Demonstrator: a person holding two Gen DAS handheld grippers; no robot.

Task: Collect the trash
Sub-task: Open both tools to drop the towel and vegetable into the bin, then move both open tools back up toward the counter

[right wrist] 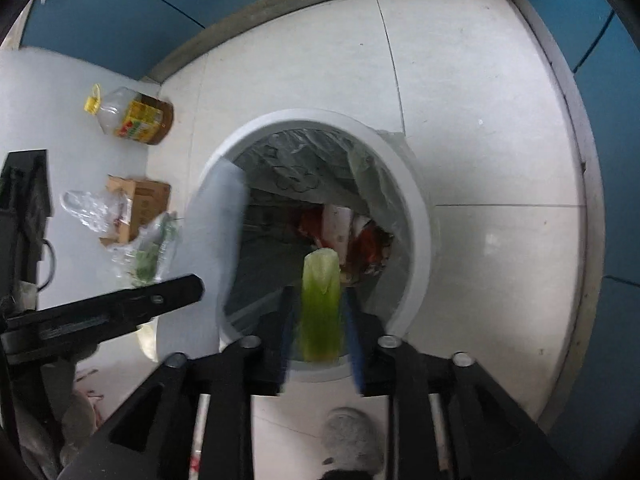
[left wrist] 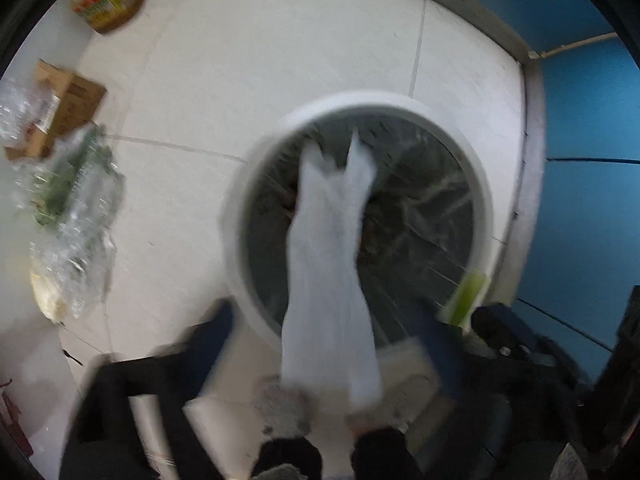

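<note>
Clamped tight between the right gripper fingers: a green leaf stalk, poised above the near rim of the white bin. Dangling over the bin's mouth, a white plastic bag; left gripper wide apart, grip on it impossible to tell through blur. Farther off on the floor, cardboard box and oil bottle.

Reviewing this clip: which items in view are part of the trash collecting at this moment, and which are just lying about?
In play:
- white plastic bag, held by left gripper
- green vegetable piece, held by right gripper
- bin

Lying about:
- oil bottle
- cardboard box
- clear wrappers
</note>
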